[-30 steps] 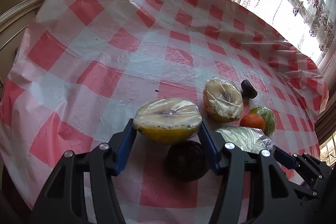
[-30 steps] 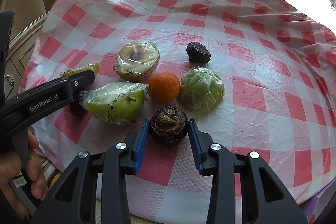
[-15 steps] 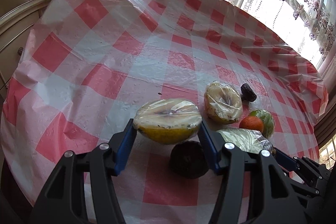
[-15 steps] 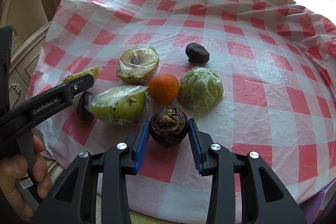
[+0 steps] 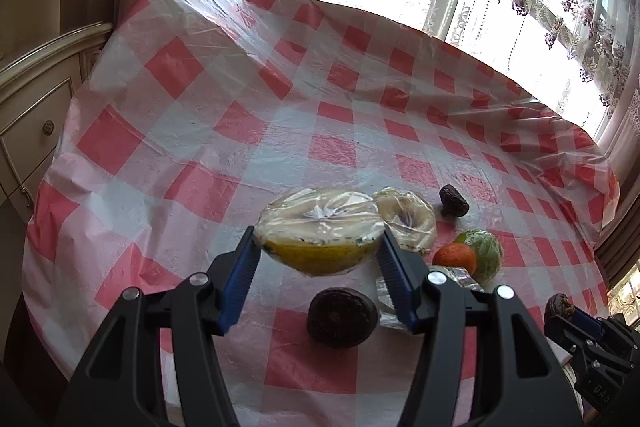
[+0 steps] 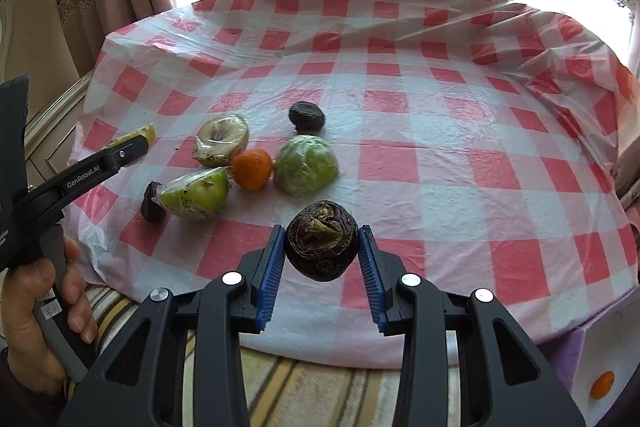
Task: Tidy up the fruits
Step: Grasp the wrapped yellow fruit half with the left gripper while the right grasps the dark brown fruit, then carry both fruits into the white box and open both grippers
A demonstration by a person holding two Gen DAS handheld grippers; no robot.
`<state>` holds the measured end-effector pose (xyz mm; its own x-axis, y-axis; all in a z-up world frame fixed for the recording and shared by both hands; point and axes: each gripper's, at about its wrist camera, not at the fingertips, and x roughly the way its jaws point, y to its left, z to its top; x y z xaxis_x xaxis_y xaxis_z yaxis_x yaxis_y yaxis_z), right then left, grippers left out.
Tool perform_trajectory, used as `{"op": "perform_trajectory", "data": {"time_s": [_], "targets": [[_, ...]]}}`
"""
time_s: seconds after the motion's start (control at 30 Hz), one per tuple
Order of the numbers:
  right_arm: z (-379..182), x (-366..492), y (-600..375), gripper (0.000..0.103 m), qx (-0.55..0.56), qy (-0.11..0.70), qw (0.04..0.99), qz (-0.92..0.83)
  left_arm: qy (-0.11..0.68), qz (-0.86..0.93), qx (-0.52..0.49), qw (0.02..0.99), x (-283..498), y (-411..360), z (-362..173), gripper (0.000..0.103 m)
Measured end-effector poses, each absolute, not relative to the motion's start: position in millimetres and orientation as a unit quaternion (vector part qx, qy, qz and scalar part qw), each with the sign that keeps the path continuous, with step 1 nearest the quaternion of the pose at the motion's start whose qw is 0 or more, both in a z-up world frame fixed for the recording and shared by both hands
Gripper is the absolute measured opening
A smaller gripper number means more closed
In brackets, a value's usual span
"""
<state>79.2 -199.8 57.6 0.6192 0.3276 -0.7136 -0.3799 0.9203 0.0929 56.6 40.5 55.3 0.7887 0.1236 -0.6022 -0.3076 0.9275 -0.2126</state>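
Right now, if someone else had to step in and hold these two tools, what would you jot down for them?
Left hand-held gripper: shut on a plastic-wrapped yellow fruit half, lifted off the checked tablecloth.
Right hand-held gripper: shut on a dark round fruit, also in the air.
On the cloth in a loose cluster: a wrapped pale fruit half, an orange, a wrapped green fruit half, a wrapped green apple half, and two dark fruits.
Done: two pieces picked up.
Left: set both down and sort the rest; no bowl or tray is in view.
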Motion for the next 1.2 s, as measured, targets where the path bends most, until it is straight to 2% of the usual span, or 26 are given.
{"op": "perform_trajectory", "data": {"time_s": [0.3,0.5,0.63,0.97,1.07,1.2], "targets": [[48.9,36.8,-363.9,0.037,-0.021,0.422,0.904,0.062,0.296,0.082,-0.142,0.941,52.3,17.0,70.6,0.059],[10.2,36.4,-436.6,0.037,-0.04,0.499,0.866,-0.003,0.29,0.052,-0.129,0.947,48.6,-6.2,79.6,0.059],[-14.1,43.8,-437.1,0.037,-0.01,0.545,0.835,0.072,0.292,0.037,-0.123,0.948,47.7,-18.3,80.3,0.059],[-9.0,34.2,-399.4,0.039,-0.039,0.536,0.836,0.113,0.292,0.024,-0.115,0.949,45.6,-26.1,80.7,0.059],[-7.0,36.1,-412.6,0.038,-0.004,0.535,0.839,0.103,0.292,0.019,-0.114,0.949,44.5,-29.9,81.8,0.059],[8.4,36.2,-427.2,0.038,-0.013,0.509,0.857,0.079,0.29,-0.007,-0.104,0.951,44.4,-51.3,85.9,0.059]]}}
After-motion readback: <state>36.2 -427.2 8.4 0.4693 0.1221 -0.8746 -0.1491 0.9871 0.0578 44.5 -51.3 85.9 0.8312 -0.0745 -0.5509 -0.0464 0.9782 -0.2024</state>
